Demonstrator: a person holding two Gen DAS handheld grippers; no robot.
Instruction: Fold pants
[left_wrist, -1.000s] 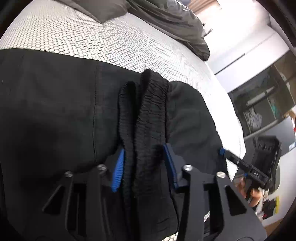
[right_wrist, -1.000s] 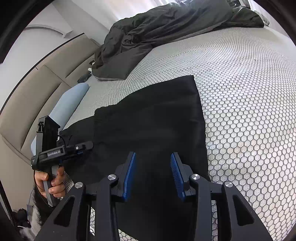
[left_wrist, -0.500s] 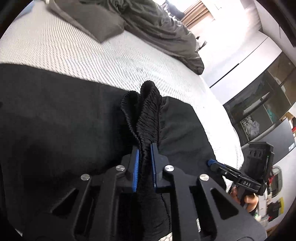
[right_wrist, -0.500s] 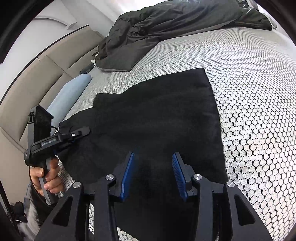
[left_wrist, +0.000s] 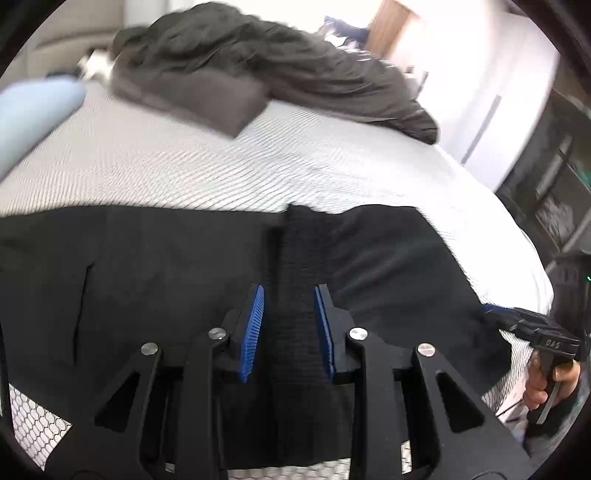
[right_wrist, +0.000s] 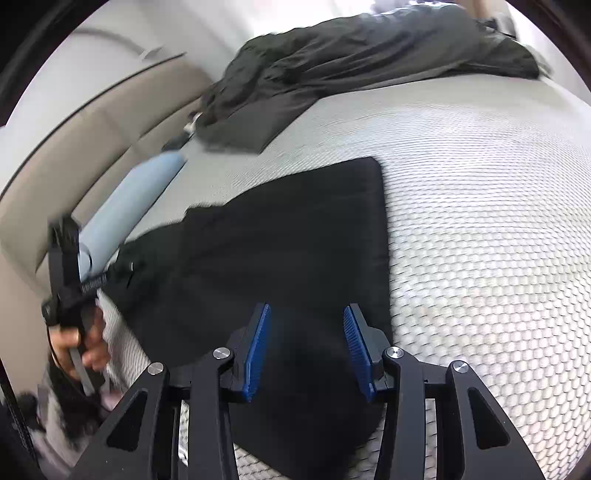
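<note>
The black pants (right_wrist: 280, 251) lay flat on the honeycomb-patterned mattress (right_wrist: 480, 229). The left gripper (left_wrist: 288, 325) straddled the ribbed waistband (left_wrist: 295, 295) at 6 o'clock, jaws parted, likely to pinch it. The right gripper (right_wrist: 306, 347) hovered open over the fabric.

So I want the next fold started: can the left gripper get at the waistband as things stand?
Probably yes: the left gripper has its jaws open on either side of the ribbed waistband of the pants, with nothing between them.
</note>
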